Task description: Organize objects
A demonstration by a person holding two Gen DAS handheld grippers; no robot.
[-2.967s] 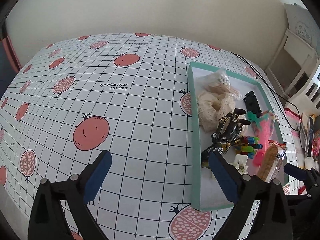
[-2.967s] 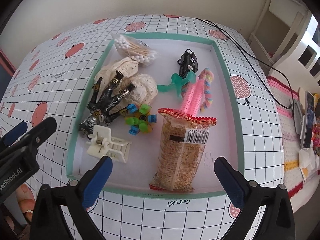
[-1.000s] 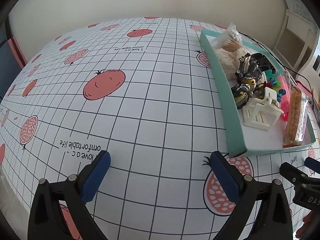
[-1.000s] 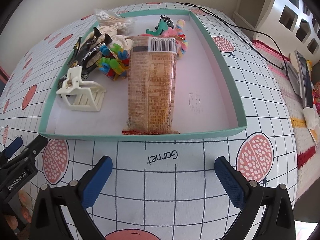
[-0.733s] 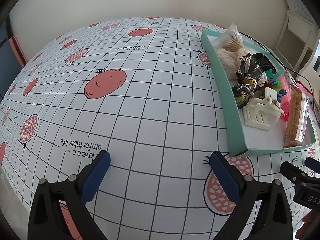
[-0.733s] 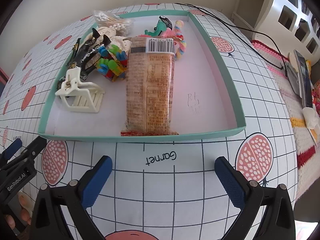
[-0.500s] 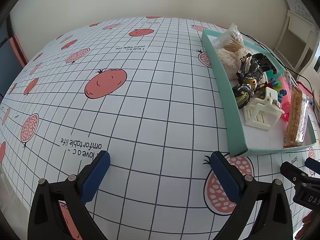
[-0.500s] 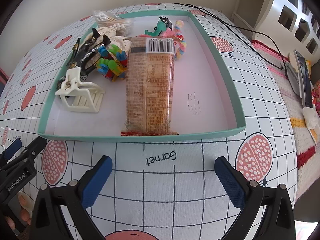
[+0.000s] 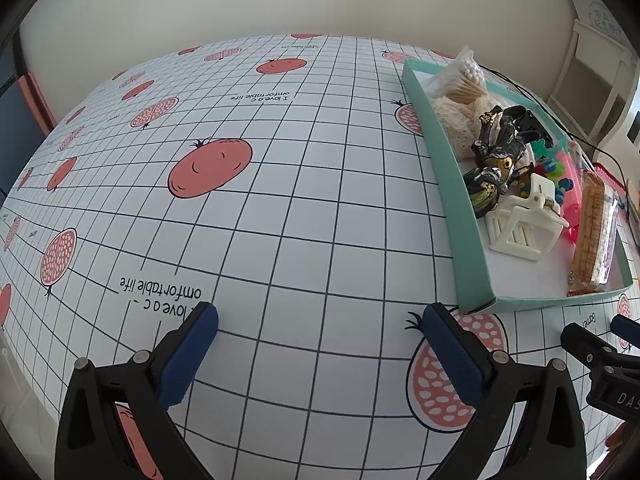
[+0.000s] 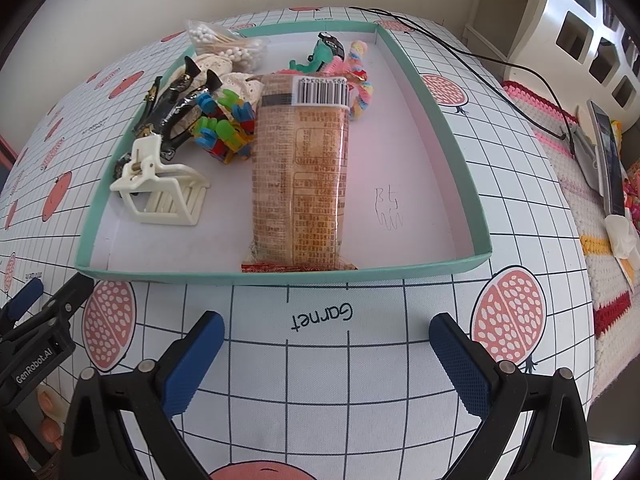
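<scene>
Both grippers, left and right, hover empty with fingers wide apart over the checked worktop, just short of the green tray. Inside it lie a biscuit packet, a white hair clip, cotton swabs and small toys.

Teal tray (cluttered) beside spread left gripper
</scene>
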